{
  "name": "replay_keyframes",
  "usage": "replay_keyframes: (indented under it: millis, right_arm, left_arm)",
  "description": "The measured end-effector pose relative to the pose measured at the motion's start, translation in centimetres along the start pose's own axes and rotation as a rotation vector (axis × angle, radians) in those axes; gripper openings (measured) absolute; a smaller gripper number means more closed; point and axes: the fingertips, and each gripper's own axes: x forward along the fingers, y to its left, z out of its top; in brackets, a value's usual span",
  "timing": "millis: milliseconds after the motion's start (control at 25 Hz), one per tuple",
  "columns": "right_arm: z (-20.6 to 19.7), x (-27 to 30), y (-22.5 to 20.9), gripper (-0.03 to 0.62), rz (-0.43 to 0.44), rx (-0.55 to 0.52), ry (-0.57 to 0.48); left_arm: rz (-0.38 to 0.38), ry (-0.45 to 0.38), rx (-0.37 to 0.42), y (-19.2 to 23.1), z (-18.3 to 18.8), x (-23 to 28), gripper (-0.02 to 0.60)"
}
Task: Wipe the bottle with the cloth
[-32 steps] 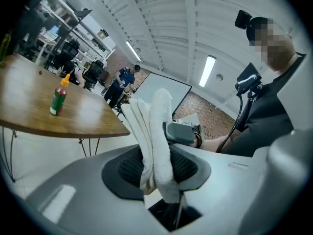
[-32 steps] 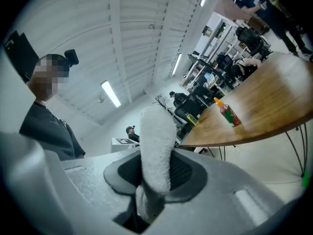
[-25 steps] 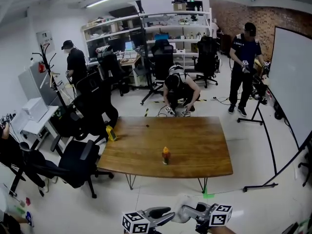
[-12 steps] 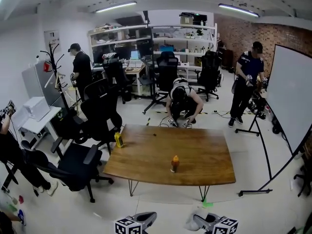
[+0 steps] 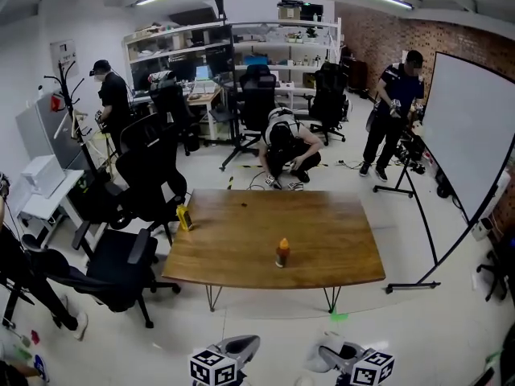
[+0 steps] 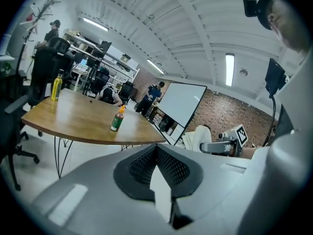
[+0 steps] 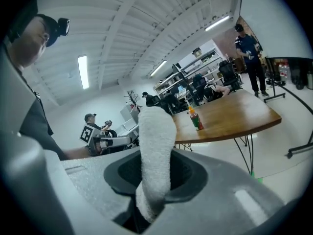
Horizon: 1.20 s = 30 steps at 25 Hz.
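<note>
A small yellow thing [image 5: 183,217] sits on the left corner of the brown desk [image 5: 241,244], close to the black chairs [image 5: 129,268]. Low down, off the near side of the desk, the left hand-held gripper [image 5: 241,346] is clenched. Its two jaws press tight together and there is nothing between them. The bottle [image 5: 282,252] is well apart from this hand-held gripper, ahead of it and a bit to the right. The bottle stands upright near the middle of the desk, closer to the near edge. It has an orange cap and a green label, and it looks red inside. The right hand-held gripper [image 5: 328,355] is also low and off the desk, near the left one. It is grasping the white cloth [image 7: 155,146], which sticks up from between its jaws and bends over at the top. The bottle is well apart from the cloth too, ahead and a little to the left. Past the desk a person [image 5: 286,143] crouches on the floor. Far right, another person [image 5: 390,111] stands near a white board [image 5: 471,135].
</note>
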Motion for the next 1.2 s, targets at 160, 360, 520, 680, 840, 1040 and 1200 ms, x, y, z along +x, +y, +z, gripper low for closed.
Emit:
replay_keyframes:
  millis: [160,360,520,680,840,1040,1200]
  right_arm:
    - [0.1,0.2,-0.2,0.084,-0.02,0.013,-0.019]
    - [0.1,0.1,-0.1,0.078,-0.026,0.003,-0.026]
    - [0.5,0.6,0.2,0.078,-0.027,0.01,-0.038]
    - [0.1,0.9,0.2,0.078,-0.018,0.003,-0.027]
    - [-0.2,1.1,0.1,0.077,-0.025,-0.004,-0.017]
    - [0.0,1.4,0.4,0.077,-0.022,-0.004,-0.022]
    - [0.0,1.0,0.3,0.077,-0.026,-0.01,-0.022]
  left_arm:
    - [-0.025,0.003,0.021,-0.8,0.9,0.5,0.017]
    - [0.019,-0.002,-0.016,-0.2,0.7,0.5,0.017]
    - [0.025,-0.01,-0.079,0.4,0.3,0.1,0.017]
    - [0.031,0.016,-0.01,-0.1,-0.3,-0.1,0.017]
    - [0.04,0.032,0.041,-0.1,-0.5,0.0,0.017]
    - [0.038,0.029,0.039,0.2,-0.1,-0.1,0.017]
    - [0.024,0.031,0.04,-0.2,-0.2,0.2,0.017]
